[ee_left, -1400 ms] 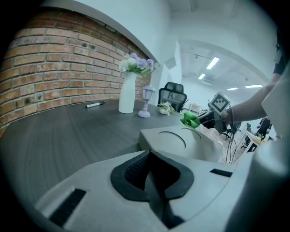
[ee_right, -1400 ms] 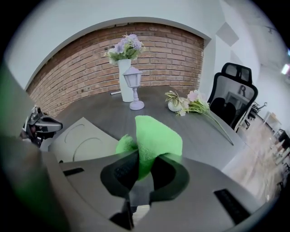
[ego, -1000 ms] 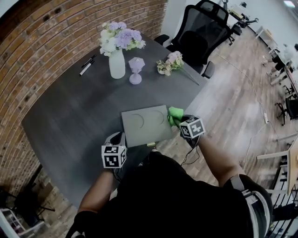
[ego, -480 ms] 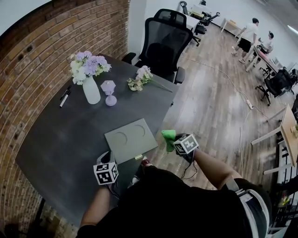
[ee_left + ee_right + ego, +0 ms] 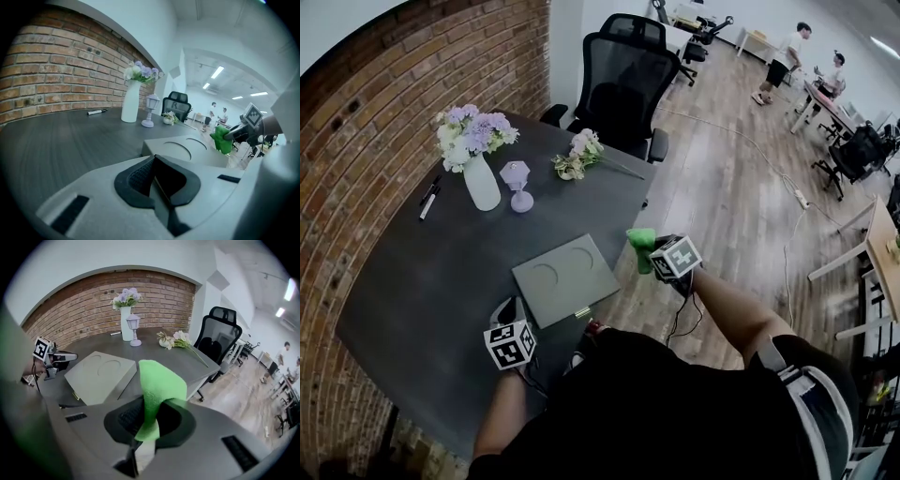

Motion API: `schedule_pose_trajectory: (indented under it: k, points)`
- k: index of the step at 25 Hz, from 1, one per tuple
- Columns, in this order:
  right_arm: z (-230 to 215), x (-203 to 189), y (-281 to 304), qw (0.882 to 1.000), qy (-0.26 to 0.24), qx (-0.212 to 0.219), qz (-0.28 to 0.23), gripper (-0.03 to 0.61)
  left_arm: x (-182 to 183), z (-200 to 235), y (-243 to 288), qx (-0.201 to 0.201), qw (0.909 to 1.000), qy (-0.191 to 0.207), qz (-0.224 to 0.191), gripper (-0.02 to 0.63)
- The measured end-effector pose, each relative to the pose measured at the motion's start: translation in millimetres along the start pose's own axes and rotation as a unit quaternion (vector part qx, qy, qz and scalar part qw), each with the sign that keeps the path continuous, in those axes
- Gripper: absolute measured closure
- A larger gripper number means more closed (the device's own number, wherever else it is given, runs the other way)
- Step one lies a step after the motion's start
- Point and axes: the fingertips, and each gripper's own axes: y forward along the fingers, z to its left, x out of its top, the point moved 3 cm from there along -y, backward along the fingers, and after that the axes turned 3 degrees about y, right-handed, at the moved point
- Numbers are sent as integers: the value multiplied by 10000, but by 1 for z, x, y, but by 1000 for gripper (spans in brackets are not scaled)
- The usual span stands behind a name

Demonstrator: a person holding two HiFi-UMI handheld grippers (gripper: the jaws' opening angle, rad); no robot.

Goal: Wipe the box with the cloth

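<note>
A flat grey box [image 5: 565, 278] with two round marks on its lid lies near the table's front edge; it also shows as box [image 5: 187, 149] and box [image 5: 96, 374]. My right gripper [image 5: 645, 251] is shut on a green cloth [image 5: 641, 246], held in the air off the box's right side, past the table edge. The cloth [image 5: 155, 392] stands up from between the jaws. My left gripper [image 5: 504, 312] rests at the box's near-left corner, jaws closed with nothing between them [image 5: 157, 180].
On the dark table [image 5: 431, 272] stand a white vase of flowers [image 5: 478, 164], a small purple lamp [image 5: 518, 184], a loose flower sprig [image 5: 581, 156] and a marker [image 5: 427, 202]. A black office chair [image 5: 623, 80] sits behind. Brick wall on the left. People stand far off.
The right gripper has lifted the cloth off the box's right edge and carried it right, clear of the table. The head view has swung. The left gripper stays by the box corner.
</note>
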Motion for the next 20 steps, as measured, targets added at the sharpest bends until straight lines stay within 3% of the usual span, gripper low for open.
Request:
schedule_pose_trajectory:
  k: [8,20]
  points:
    - [24,51,24,9991,-365,189,-118,534,-7,28,-29,402,9988,-261,-89,606]
    - [129,102,89,9872,-1219,1026,-35,534,-29,61,-73,975,9929,-648,-187,606]
